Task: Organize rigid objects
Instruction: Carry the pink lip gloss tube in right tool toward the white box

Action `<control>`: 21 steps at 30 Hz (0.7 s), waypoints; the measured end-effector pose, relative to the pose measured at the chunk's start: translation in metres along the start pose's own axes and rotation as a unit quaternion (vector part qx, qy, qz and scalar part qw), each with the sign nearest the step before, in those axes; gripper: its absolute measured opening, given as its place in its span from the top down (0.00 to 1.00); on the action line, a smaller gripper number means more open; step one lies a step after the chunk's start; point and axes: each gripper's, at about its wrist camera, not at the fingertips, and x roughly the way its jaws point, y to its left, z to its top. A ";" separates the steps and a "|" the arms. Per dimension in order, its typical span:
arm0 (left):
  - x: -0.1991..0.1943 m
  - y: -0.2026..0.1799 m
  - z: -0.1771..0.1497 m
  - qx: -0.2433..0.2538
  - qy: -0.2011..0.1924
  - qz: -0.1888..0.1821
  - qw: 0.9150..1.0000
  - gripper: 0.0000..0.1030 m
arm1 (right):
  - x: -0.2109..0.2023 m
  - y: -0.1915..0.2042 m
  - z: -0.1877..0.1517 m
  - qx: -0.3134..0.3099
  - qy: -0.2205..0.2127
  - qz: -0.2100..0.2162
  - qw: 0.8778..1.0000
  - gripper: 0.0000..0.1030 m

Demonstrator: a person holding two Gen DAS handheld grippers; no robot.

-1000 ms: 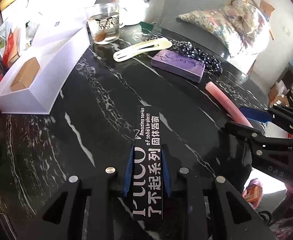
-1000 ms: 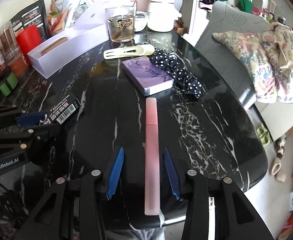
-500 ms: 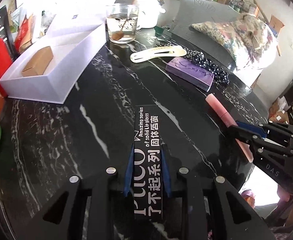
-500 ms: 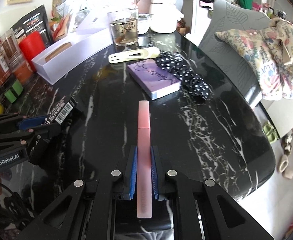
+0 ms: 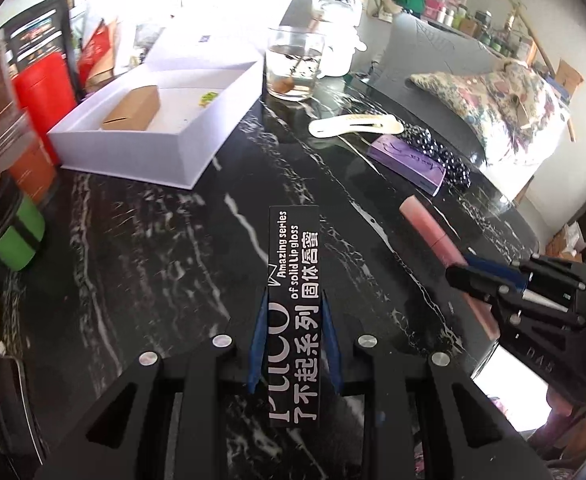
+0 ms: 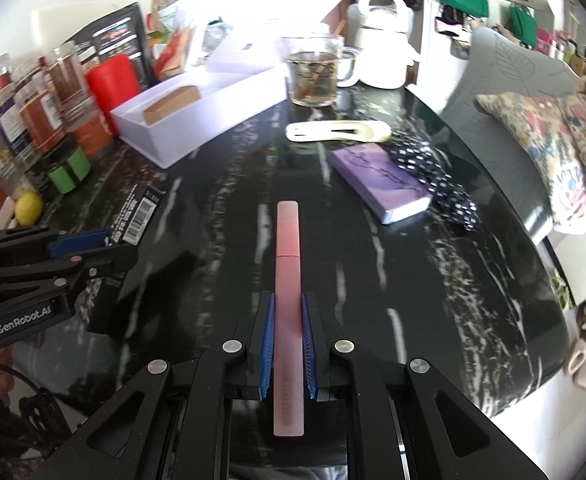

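My left gripper (image 5: 293,336) is clamped on a black lip gloss box (image 5: 295,280) with white lettering, held above the black marble table (image 5: 133,240). At right, my right gripper (image 5: 469,276) grips a pink tube (image 5: 433,234). Far left sits an open white box (image 5: 197,152) with a brown carton (image 5: 133,110) inside. Beyond it I see a glass cup (image 5: 293,68), a cream hair clip (image 5: 353,125) and a purple box (image 5: 407,160).

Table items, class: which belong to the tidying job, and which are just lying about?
Job:
- black lip-gloss box, in left gripper
- pink tube, in right gripper
- white box

Lying about:
- glass mug
- red canister
- white kettle
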 end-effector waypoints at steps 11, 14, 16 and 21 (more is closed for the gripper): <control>-0.031 0.022 -0.005 -0.029 -0.039 0.008 0.999 0.75 | -0.007 0.035 0.001 -0.027 -0.009 0.033 0.999 0.87; -0.038 0.029 -0.004 -0.036 -0.047 0.011 0.998 0.75 | -0.008 0.044 0.004 -0.033 -0.010 0.037 0.999 0.87; -0.041 0.033 -0.002 -0.037 -0.052 0.013 0.998 0.75 | -0.008 0.049 0.006 -0.037 -0.010 0.040 0.998 0.87; -0.051 0.041 0.005 -0.041 -0.070 0.020 0.996 0.75 | -0.010 0.059 0.016 -0.048 -0.018 0.045 0.998 0.87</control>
